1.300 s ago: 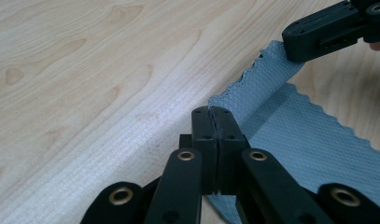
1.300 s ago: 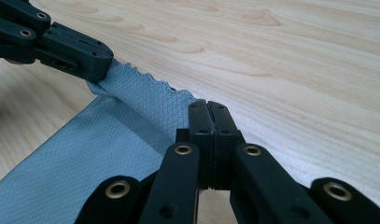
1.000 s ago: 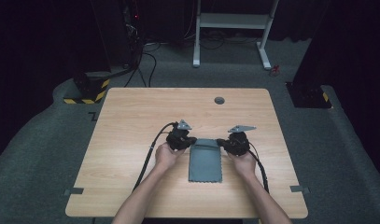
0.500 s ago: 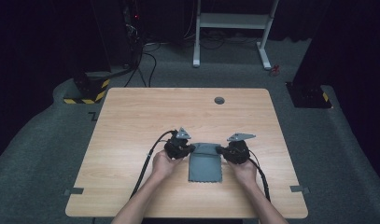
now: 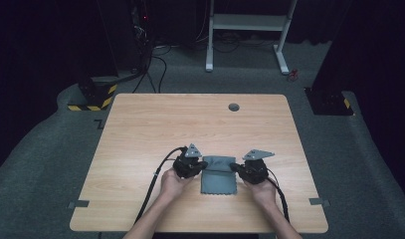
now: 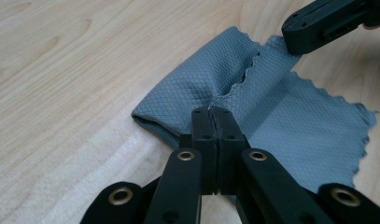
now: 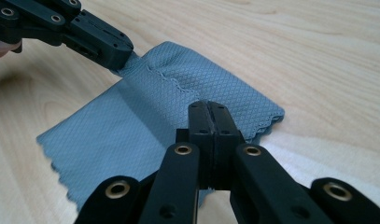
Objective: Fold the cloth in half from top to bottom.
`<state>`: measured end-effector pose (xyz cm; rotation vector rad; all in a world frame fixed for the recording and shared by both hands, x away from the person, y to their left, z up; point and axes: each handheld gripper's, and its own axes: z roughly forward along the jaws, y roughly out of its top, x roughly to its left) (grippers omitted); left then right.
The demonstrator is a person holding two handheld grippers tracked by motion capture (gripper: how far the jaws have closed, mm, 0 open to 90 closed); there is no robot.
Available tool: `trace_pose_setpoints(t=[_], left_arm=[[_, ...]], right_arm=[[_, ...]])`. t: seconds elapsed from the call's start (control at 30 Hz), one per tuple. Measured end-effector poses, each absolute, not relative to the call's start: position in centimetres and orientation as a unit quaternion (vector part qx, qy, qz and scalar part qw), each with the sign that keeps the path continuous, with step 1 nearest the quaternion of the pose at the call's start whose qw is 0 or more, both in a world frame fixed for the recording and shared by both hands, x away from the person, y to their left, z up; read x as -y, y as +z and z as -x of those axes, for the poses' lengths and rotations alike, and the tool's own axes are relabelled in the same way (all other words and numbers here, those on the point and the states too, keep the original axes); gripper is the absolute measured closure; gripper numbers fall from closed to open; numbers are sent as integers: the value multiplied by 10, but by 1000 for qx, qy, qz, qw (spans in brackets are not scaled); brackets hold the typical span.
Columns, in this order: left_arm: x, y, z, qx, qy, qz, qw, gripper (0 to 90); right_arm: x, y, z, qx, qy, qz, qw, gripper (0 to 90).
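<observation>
A grey waffle-textured cloth [image 5: 218, 178] with a pinked edge lies on the desk [image 5: 155, 124], its far edge folded back toward the person. The left gripper [image 6: 211, 112] has its fingers pressed together on the fold's left corner; the right gripper [image 7: 208, 108] has its fingers pressed together on the right corner. Between the two sets of fingers the folded edge spans, while the flat single layer lies beneath and nearer the person's hands [image 5: 172, 185].
</observation>
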<state>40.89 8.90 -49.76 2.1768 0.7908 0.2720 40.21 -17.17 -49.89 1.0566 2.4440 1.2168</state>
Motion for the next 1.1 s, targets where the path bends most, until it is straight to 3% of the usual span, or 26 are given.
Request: trace_pose_setpoints(t=[1.1], left_arm=[[-83, -510, -363, -282, 111, -870, 389, 884]], right_arm=[[181, -518, -356, -838, 415, -340, 104, 897]])
